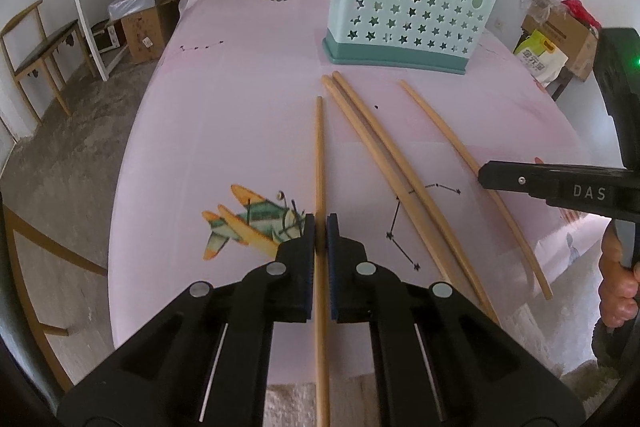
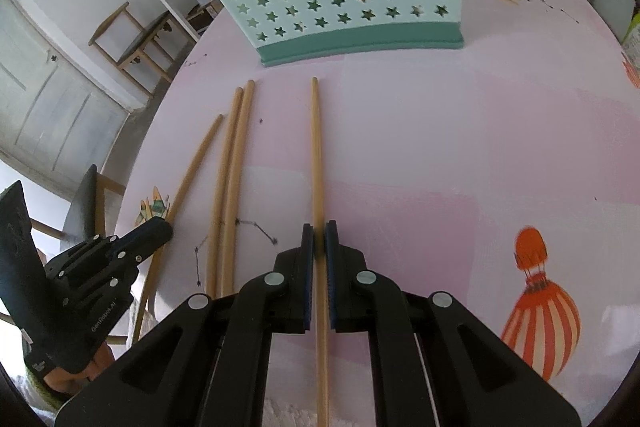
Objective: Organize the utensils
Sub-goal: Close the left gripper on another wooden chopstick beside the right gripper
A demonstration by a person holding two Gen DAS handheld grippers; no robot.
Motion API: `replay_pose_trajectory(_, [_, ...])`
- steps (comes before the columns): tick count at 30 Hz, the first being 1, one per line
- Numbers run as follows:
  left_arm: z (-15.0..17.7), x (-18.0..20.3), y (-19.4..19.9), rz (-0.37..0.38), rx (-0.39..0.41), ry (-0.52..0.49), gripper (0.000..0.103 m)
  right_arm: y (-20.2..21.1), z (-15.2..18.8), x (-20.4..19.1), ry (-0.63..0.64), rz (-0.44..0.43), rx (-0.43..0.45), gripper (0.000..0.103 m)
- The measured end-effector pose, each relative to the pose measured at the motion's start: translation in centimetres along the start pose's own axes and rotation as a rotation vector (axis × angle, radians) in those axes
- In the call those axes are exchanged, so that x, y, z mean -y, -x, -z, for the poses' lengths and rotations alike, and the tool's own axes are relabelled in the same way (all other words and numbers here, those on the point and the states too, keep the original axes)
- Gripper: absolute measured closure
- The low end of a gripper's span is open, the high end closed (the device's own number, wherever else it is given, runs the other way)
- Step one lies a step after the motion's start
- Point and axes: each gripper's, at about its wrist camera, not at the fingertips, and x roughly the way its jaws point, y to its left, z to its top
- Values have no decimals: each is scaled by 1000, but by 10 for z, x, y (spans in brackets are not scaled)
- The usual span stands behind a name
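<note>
Four wooden chopsticks lie on the worktop [image 1: 224, 131]: one [image 1: 319, 155] between the left hand-held gripper's [image 1: 320, 227] pads, one [image 2: 317, 155] between the right hand-held gripper's [image 2: 319, 233], and two [image 1: 384, 155] side by side between those. One star-punched holder [image 1: 412, 15] stands beyond them.

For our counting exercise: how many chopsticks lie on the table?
4. One in the left gripper, one in the right gripper, and a pair lying side by side between them. More stand in the holder, partly hidden.
</note>
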Motion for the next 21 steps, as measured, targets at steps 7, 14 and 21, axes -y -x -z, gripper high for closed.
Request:
replay_pose_trajectory(7, [3,-6,4,28,-6,18,99,7,7,9,-22,9,-2,97])
replay_pose_trajectory(14, [2,-15,3,109,-3,76,88,3,2,7,-1,-5,-24,92])
replay_pose_trajectory(21, [-13,-12,-9,126,-15,60,85,-7,-10,-15,102,37,-16,83])
